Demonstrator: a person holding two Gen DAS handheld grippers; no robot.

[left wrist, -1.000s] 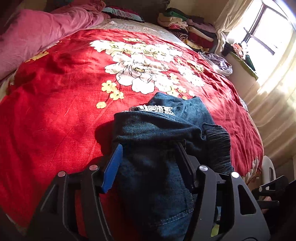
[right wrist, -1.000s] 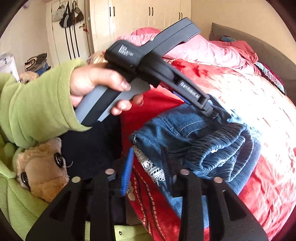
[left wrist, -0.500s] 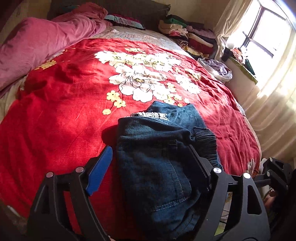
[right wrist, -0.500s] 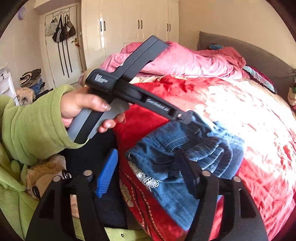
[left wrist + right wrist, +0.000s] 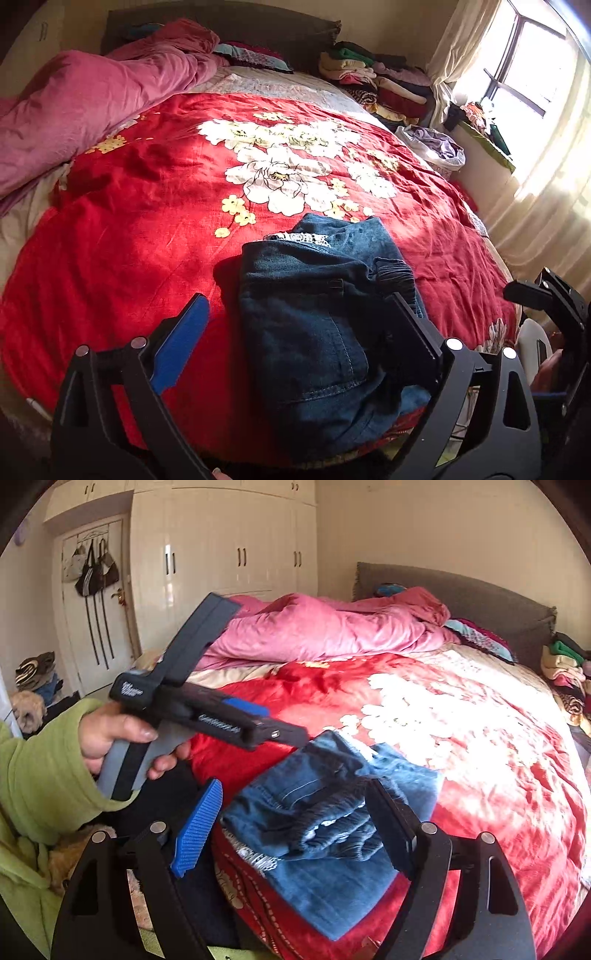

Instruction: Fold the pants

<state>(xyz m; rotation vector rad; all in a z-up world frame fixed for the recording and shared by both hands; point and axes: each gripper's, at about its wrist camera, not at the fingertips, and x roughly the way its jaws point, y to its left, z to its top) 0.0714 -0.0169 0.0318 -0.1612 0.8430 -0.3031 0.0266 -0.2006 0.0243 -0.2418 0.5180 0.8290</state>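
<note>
Between the spread black fingers of the left gripper (image 5: 295, 334), whose left finger carries a blue pad, lies the folded bundle of dark blue denim pants (image 5: 317, 314); the jaws have just been opening and stand wide, neither pad pressing the cloth. The right gripper (image 5: 291, 827) has likewise just been opening and gapes over the same pants (image 5: 332, 834) from the other side, its ribbed blue pad clear of the fabric. A gathered elastic waistband shows on top of the bundle, with a strip of white lace at one edge. The pants rest near the foot edge of the red bedspread with white flowers (image 5: 147, 229). A hand (image 5: 110, 738) in a green sleeve grips the left tool's handle. Farther off lie a crumpled pink quilt (image 5: 92, 103) and a stack of folded clothes (image 5: 376, 81) by the headboard.
</note>
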